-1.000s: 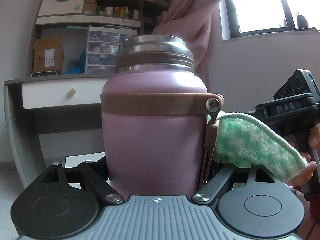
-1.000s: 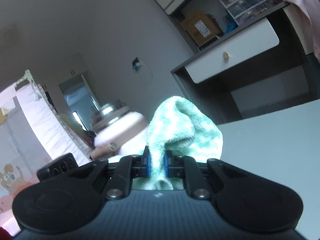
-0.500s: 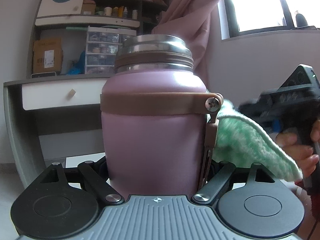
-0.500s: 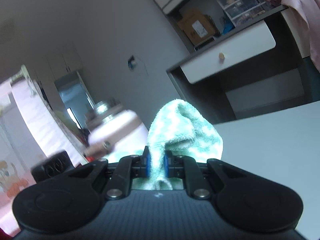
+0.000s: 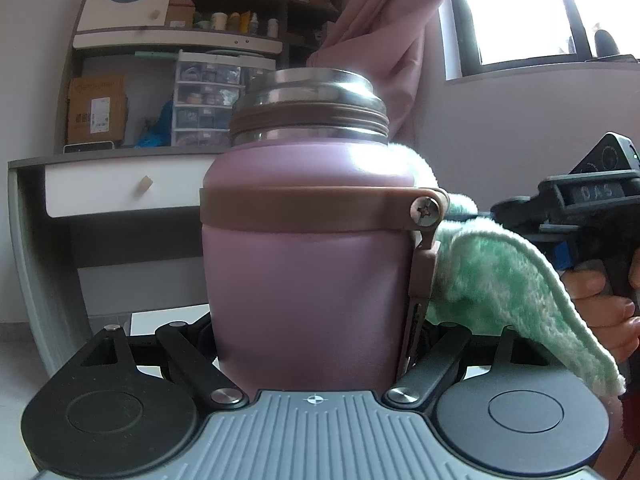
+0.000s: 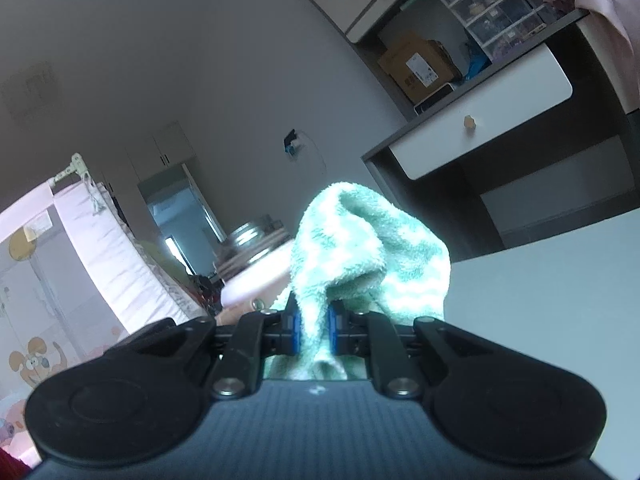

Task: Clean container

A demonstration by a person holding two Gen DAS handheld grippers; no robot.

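A pink container (image 5: 308,264) with a brown band and a steel threaded neck fills the left wrist view, upright. My left gripper (image 5: 314,344) is shut on its lower body. A green and white cloth (image 5: 500,280) lies against the container's right side and reaches up behind its shoulder. My right gripper (image 6: 314,322) is shut on the cloth (image 6: 360,248), which bulges up over the fingers. In the right wrist view the container (image 6: 256,264) sits left of the cloth, partly hidden. The right gripper's body (image 5: 576,208) shows at the right of the left wrist view.
A white table top (image 6: 540,300) lies under the right gripper. Behind stand a grey desk with a white drawer (image 5: 120,192), shelves with small drawers and a cardboard box (image 5: 96,108), a pink curtain (image 5: 384,40) and a bright window (image 5: 520,12).
The cloth has moved up the container's right side, now reaching behind its shoulder. The right gripper has shifted with it. The left gripper and the container have stayed still.
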